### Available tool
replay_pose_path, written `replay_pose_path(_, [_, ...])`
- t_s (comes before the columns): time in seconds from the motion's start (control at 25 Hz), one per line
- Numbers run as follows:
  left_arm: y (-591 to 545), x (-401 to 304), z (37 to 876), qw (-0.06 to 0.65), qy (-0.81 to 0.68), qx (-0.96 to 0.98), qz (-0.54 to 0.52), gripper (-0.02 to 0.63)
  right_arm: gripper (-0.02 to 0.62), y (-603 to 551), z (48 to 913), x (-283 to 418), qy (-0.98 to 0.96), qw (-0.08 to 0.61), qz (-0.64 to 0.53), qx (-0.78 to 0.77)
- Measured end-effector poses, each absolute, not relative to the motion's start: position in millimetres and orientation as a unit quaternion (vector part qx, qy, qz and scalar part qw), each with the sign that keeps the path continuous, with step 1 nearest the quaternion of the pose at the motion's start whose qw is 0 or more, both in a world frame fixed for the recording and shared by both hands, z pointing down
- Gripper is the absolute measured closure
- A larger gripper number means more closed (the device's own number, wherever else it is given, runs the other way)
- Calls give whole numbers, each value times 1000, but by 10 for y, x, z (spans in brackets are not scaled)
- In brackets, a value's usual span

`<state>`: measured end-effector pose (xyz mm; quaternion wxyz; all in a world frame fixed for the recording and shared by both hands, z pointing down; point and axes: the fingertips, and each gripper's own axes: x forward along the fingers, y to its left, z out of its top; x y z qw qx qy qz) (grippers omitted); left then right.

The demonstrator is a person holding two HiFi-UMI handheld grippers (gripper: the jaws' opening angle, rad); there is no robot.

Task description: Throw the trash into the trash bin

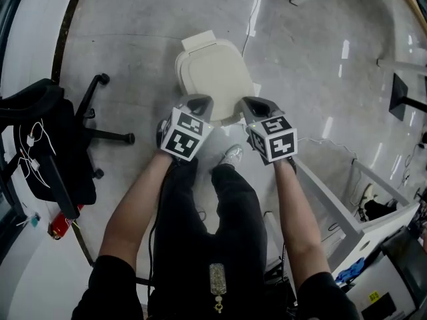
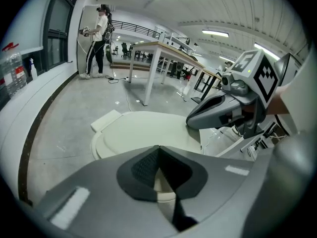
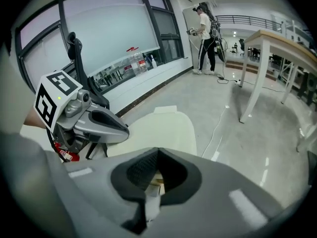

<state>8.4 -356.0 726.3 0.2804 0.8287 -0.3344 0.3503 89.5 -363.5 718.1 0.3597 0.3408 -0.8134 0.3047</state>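
Closest to us, we hold the left gripper (image 1: 199, 103) and the right gripper (image 1: 253, 105) side by side, both tipped downward. The left fingers (image 2: 143, 168) are pressed together with nothing held that we can make out. The right fingers (image 3: 141, 170) also meet at their tips. A pale sliver (image 3: 150, 196) with a tan edge shows low between them, and we cannot tell whether it is a scrap of trash or the bin's front seen through the gap. No other trash is in plain sight.

Just ahead of and below both tips stands the trash bin (image 1: 213, 72) on the floor (image 1: 133, 45), with its cream lid down. Its long axis runs straight away from us, and the hinge tab (image 1: 199, 41) is at the far end. The left gripper hangs over the front left corner and the right over the front right, so neither is clearly nearer. We judge that the lid must come up, front edge first, before anything can go in.
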Motion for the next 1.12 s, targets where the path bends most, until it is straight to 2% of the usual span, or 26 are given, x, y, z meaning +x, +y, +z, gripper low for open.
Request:
replay_pose_path(0.8, [-3391,154,7949,282,-337,821,366,600,592,-3367,8026,934,-793,409,323,317])
replay_pose_path(0.96, [-3405,150,7927,285,-334,823,360,600,592,-3401,8005,937,-791,404,325,324])
replay_pose_path(1.12, [-3470,183,7714,275,-325,835,348,600,592,-3506,7745,910,-797,360,331,353])
